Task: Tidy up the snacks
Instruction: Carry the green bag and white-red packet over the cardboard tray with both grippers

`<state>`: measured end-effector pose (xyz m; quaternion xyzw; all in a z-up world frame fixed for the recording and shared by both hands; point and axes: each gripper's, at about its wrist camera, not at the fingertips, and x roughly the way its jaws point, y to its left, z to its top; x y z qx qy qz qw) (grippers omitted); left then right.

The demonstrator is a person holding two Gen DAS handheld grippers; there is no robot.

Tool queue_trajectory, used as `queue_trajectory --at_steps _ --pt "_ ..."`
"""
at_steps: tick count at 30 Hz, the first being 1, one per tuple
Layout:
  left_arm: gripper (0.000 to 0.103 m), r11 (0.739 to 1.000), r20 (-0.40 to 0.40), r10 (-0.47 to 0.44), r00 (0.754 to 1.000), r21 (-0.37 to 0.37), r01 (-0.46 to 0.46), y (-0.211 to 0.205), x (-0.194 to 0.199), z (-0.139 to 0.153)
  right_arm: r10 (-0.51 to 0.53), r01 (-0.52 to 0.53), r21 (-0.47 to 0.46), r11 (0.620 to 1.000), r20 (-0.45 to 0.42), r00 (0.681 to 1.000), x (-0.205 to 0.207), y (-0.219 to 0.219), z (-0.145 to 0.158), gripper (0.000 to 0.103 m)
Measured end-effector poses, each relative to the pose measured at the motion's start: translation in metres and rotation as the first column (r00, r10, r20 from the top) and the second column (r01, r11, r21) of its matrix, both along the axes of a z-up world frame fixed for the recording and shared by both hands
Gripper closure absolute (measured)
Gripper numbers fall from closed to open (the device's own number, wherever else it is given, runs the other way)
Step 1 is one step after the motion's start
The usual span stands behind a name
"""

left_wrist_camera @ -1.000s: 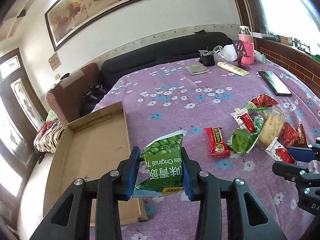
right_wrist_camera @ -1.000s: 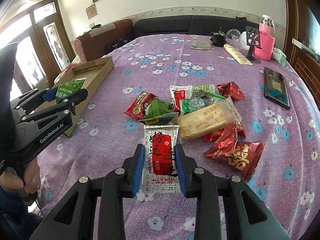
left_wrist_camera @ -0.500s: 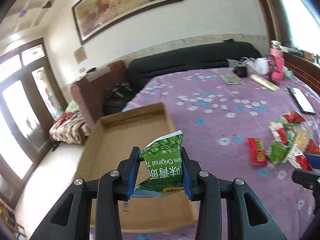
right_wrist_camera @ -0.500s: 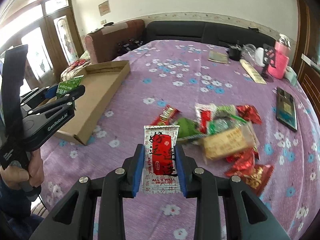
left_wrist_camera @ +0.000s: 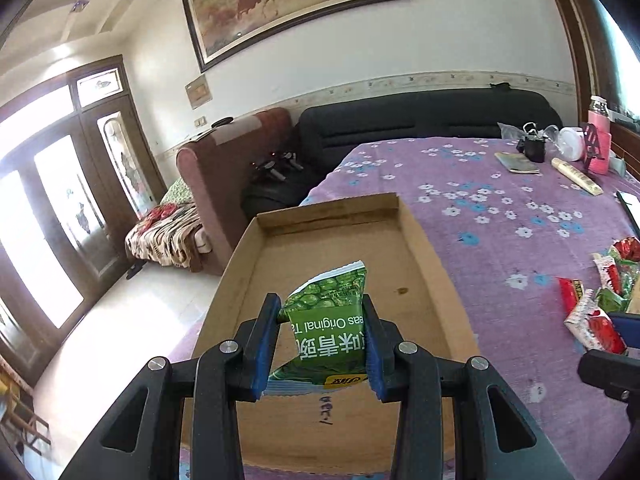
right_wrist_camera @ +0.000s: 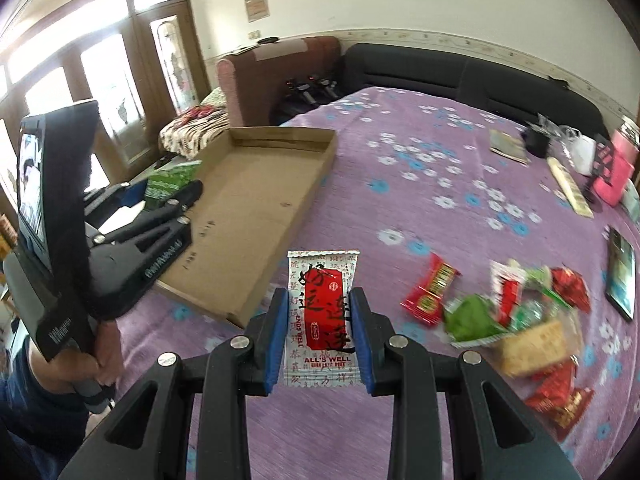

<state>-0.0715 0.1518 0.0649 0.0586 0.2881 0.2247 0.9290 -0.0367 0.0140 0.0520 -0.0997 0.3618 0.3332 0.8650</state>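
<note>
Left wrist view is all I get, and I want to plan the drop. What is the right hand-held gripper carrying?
Observer: The right hand-held gripper is shut on a white-and-red sachet, held above the purple tablecloth, short of the cardboard tray.
Operator: Is anything in the tray's near corner, under my fingers?
Observer: In the right wrist view that stretch of the tray floor is bare cardboard with only small dark marks.
Operator: How many snacks are left in the pile?
Observer: Your view cuts it off; the right one shows a blurred heap with red, green and tan packets, and a red packet lying apart on its tray side.
</note>
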Motion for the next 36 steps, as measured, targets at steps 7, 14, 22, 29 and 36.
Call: queue_trajectory --at_steps 7,14,22,29,36 --pt "0.062 0.999 -0.008 0.039 0.999 -0.017 -0.039 0.022 -0.004 -0.003 0.049 -0.049 -0.002 0.999 -0.008 0.999 0.003 0.036 -0.002 0.073" --pt "0.062 0.990 -0.045 0.085 0.995 -0.107 -0.089 0.062 -0.007 -0.016 0.084 -0.084 -0.004 0.996 -0.032 0.996 0.005 0.069 -0.010 0.073" --pt "0.062 0.981 -0.076 0.078 0.994 -0.174 -0.090 0.080 -0.006 -0.031 0.089 -0.090 -0.007 0.996 -0.067 0.994 0.016 0.095 -0.029 0.073" --pt "0.062 0.973 -0.104 0.040 0.994 -0.222 -0.062 0.083 -0.001 -0.039 0.110 -0.112 -0.010 0.994 -0.092 0.990 0.018 0.106 -0.045 0.073" --pt "0.061 0.978 -0.137 0.010 0.990 -0.204 -0.038 0.077 0.005 -0.041 0.133 -0.134 -0.002 0.991 -0.101 0.986 0.016 0.108 -0.054 0.073"
